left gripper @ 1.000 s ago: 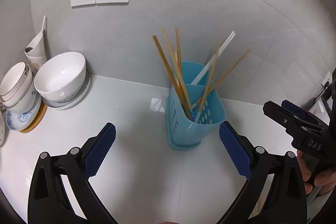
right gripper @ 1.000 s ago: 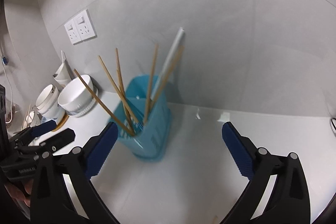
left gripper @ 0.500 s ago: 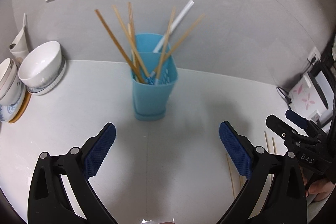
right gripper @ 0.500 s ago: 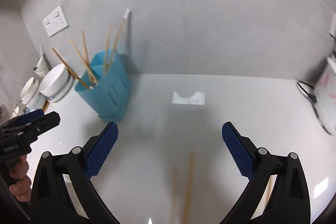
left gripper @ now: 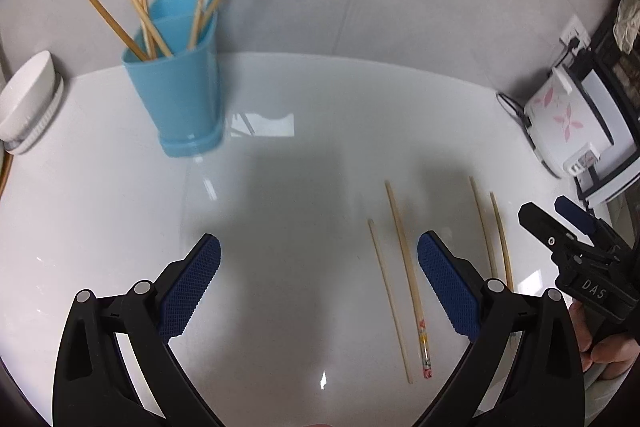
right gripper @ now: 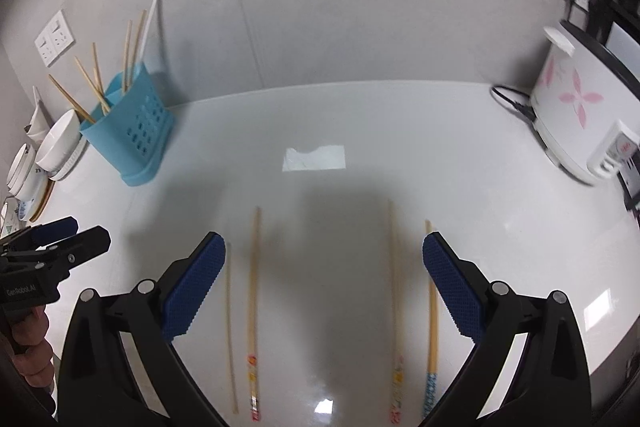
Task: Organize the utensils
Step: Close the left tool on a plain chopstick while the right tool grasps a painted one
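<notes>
Both my left gripper [left gripper: 318, 279] and right gripper [right gripper: 322, 285] hover spread and unladen over four chopsticks [right gripper: 253, 307] on the white table [right gripper: 360, 131].

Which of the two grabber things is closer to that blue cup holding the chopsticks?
Left. The left hand-held gripper is on the blue cup's side of the counter. The right hand-held gripper hovers over the loose chopsticks, farther away.
</notes>
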